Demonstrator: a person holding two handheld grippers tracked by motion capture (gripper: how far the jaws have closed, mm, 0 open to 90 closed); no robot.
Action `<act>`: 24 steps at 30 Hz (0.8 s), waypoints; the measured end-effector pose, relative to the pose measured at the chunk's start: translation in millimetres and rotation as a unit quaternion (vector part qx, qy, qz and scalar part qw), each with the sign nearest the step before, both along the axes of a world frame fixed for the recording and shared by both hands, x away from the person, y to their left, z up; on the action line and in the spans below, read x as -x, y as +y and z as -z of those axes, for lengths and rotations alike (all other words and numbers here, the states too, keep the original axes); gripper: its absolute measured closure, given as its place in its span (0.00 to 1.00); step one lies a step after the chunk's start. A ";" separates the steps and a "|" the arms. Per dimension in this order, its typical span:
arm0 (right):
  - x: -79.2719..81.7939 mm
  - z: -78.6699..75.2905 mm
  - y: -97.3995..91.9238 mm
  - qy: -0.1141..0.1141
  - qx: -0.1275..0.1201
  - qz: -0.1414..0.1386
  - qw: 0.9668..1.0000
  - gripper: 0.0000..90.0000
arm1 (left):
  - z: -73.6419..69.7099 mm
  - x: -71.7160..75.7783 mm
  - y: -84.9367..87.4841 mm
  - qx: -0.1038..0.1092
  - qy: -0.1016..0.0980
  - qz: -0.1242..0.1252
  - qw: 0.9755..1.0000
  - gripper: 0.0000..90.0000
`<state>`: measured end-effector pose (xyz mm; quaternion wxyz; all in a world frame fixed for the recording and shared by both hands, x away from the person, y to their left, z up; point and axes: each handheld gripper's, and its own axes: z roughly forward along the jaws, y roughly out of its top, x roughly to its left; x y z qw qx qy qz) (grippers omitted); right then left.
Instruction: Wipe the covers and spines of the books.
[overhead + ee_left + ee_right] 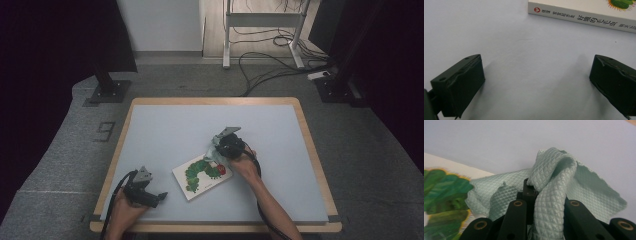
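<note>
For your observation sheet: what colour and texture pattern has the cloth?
Pale green cloth, quilted diamond pattern; right gripper view.

Counter (pixel 150 125): pale grey-blue top with a light wood edge, squarish, standing on grey carpet floor (pixel 65 150). Far wall (pixel 160 25) is white with a low skirting strip. Far centre-right, a white metal frame (pixel 262 20) stands on two feet, with black cables (pixel 270 65) looping over the floor near it and a white power strip (pixel 320 75) to the right. Dark curtains (pixel 50 50) hang on both sides. Black stand bases (pixel 107 90) sit far left and far right. Light is dim and even.
</note>
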<state>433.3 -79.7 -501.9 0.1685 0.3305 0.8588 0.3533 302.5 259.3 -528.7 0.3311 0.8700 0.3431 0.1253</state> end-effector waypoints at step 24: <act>27.8 -41.3 -50.1 -0.018 -0.034 -0.002 0.999 0.86 | 0.1 0.1 -0.1 0.000 0.000 0.000 1.000 0.00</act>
